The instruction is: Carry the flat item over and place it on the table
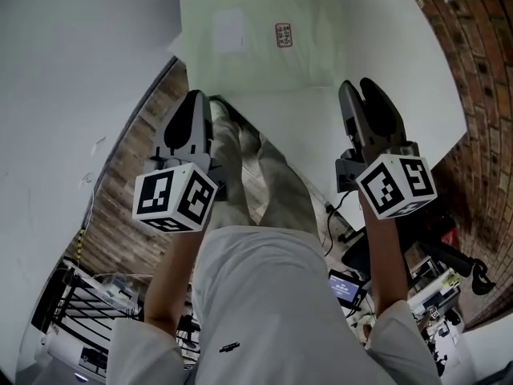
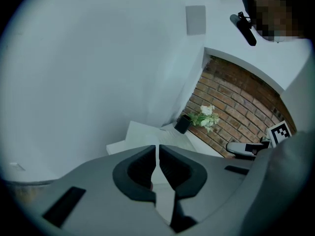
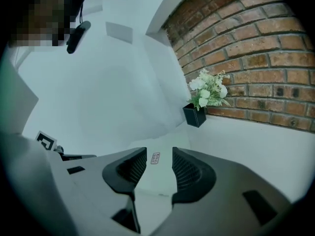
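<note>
The flat item (image 1: 256, 42) is a pale green sheet-like bag with a small red label, lying flat on the white table (image 1: 385, 46). Its near left corner reaches the table's edge. My left gripper (image 1: 196, 99) hovers at that corner; in the left gripper view its jaws (image 2: 157, 149) are shut, with nothing visibly pinched, and the flat item (image 2: 142, 132) lies beyond them. My right gripper (image 1: 361, 87) is over the table just past the item's near right corner. Its jaws (image 3: 159, 154) stand apart and empty, and the flat item (image 3: 155, 181) shows through the gap.
A white-flowered plant in a black pot (image 3: 204, 100) stands at the table's far corner against a brick wall (image 3: 256, 48). A white wall runs along the left. Wooden floor (image 1: 136, 175) lies below the table's edge, with a metal rack (image 1: 88, 303) and a chair and equipment (image 1: 433, 255) behind me.
</note>
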Demonstrator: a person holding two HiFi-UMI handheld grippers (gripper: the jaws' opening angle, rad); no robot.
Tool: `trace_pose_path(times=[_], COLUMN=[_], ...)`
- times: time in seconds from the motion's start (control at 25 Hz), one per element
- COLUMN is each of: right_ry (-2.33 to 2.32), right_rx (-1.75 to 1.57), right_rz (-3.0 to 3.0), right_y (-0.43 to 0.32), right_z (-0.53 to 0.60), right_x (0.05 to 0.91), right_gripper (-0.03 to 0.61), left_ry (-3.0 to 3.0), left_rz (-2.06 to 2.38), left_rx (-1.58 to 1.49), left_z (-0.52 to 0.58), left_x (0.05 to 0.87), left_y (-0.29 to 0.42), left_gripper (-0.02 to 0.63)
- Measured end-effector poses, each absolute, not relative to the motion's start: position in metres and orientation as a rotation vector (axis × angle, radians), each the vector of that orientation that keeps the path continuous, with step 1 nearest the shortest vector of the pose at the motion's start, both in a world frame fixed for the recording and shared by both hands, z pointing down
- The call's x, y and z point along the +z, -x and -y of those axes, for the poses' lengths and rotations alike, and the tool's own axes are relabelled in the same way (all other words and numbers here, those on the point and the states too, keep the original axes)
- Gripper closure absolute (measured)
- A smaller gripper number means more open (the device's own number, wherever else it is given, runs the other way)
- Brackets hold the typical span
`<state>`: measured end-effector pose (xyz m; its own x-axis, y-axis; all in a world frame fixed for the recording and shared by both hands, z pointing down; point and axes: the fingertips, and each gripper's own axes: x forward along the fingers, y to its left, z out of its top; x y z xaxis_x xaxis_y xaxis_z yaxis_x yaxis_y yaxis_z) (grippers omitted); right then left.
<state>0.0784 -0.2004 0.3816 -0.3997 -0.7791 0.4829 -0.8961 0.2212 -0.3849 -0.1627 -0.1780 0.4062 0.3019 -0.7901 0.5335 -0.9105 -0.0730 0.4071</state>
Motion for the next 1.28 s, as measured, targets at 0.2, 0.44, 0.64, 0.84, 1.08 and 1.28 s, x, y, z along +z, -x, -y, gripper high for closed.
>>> trace_pose_path(times=[0.2, 0.44, 0.64, 0.84, 1.08, 1.28], right_ry=[-1.586, -1.614, -1.610, -1.598, -1.564, -1.549], right_rx=[0.843, 0.837, 0.822, 0.822, 0.781, 0.743], right_rz=[2.323, 2.327, 2.349, 2.373, 2.418, 2.473], right_y=[-0.084, -0.090, -0.092, -0.091, -0.087, -0.087], right_z=[0.185, 0.168, 0.149, 0.127, 0.100, 0.087], right_x=[0.358, 0.328, 0.307, 0.290, 0.262, 0.244], right_gripper=[0.458, 0.476, 0.479, 0.481, 0.482, 0.483], left_ry=[-1.902, -1.923, -1.941, -1.956, -1.990, -2.058], left_rz=[1.502, 1.483, 1.471, 1.466, 1.454, 1.412], left_rx=[0.204, 0.170, 0.140, 0.135, 0.106, 0.090], left_z=[0.165, 0.147, 0.128, 0.108, 0.086, 0.072], left_x=[0.381, 0.348, 0.324, 0.305, 0.276, 0.257], left_y=[0.154, 0.145, 0.139, 0.137, 0.133, 0.118], left_gripper=[0.575, 0.577, 0.577, 0.577, 0.577, 0.577])
